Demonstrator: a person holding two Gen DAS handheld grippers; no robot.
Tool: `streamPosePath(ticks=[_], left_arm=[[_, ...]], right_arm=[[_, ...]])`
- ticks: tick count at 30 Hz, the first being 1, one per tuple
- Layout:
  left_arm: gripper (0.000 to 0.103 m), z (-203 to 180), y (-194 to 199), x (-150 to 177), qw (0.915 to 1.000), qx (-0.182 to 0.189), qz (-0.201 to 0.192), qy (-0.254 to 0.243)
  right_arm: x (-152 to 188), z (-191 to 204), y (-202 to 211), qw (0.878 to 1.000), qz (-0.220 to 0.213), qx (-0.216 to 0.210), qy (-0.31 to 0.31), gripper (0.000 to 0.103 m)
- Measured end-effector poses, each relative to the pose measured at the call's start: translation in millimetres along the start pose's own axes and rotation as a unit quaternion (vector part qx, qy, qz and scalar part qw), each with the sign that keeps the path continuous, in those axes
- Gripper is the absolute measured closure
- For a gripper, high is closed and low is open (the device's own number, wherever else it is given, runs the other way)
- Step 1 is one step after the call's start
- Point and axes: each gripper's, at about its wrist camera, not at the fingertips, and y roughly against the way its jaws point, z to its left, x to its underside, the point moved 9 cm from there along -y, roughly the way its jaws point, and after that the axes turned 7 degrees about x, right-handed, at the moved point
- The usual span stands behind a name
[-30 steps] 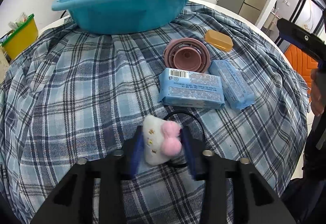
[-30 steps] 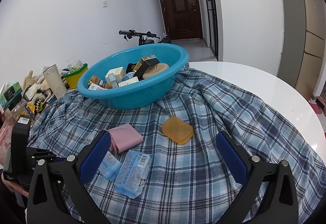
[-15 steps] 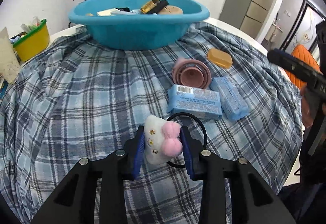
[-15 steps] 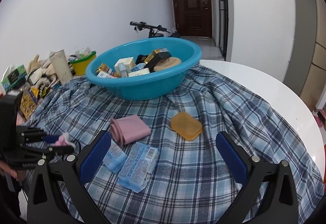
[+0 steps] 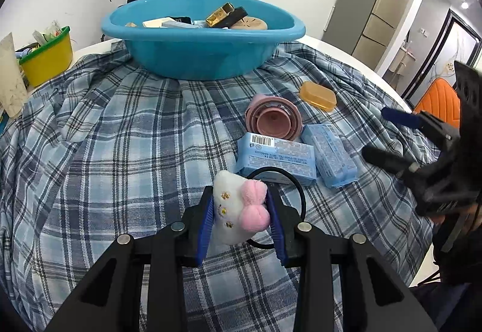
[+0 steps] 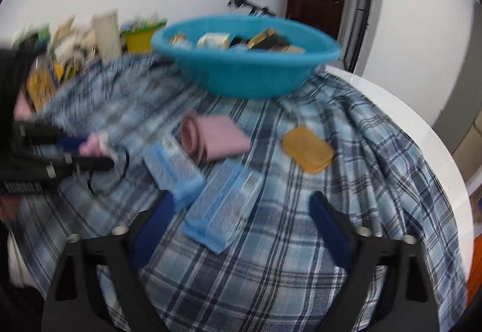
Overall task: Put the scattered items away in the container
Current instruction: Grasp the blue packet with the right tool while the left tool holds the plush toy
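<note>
My left gripper (image 5: 239, 222) is shut on a white plush toy with pink pompoms (image 5: 235, 214) and a black loop, lifted above the plaid cloth. It shows blurred in the right wrist view (image 6: 96, 146). The blue basin (image 5: 198, 39) stands at the back, holding several items. Two light blue packs (image 5: 275, 157) (image 5: 328, 155), a pink collapsible cup (image 5: 272, 121) and an orange soap (image 5: 317, 92) lie on the cloth. My right gripper (image 6: 241, 220) is open and empty, low over the nearer blue pack (image 6: 226, 205); it shows at the right in the left wrist view (image 5: 400, 136).
A yellow bin (image 5: 48, 57) and a white carton (image 5: 10, 75) stand at the left of the table. The white table edge (image 6: 421, 127) curves on the right. An orange chair (image 5: 436, 102) is beyond it. A bicycle stands by the back wall.
My left gripper has risen with the plush toy and moved toward the basin. My right gripper has moved down and in toward the blue packs; its view is blurred by motion.
</note>
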Motion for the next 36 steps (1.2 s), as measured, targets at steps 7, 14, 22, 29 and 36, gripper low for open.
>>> streamPosePath(ticks=[7, 14, 22, 29, 36], left_arm=[[0.067, 1, 1, 1, 1.0, 0.0, 0.0, 0.0], [0.067, 1, 0, 2, 1.0, 0.001, 0.004, 0.0], [0.067, -3, 1, 2, 0.9999, 0.008, 0.004, -0.006], [0.067, -3, 2, 2, 0.9999, 0.009, 0.003, -0.005], [0.067, -10, 3, 2, 0.9998, 0.012, 0.005, -0.013]], right_arm=[[17, 12, -25, 0.999, 0.035, -0.002, 0.012, 0.028], [20, -8, -23, 0.999, 0.048, 0.012, -0.002, 0.062], [44, -11, 1, 0.994, 0.085, -0.04, 0.049, 0.062], [41, -28, 0, 0.998, 0.062, 0.009, 0.021, 0.047], [28, -21, -15, 0.998, 0.041, 0.017, -0.042, 0.038]])
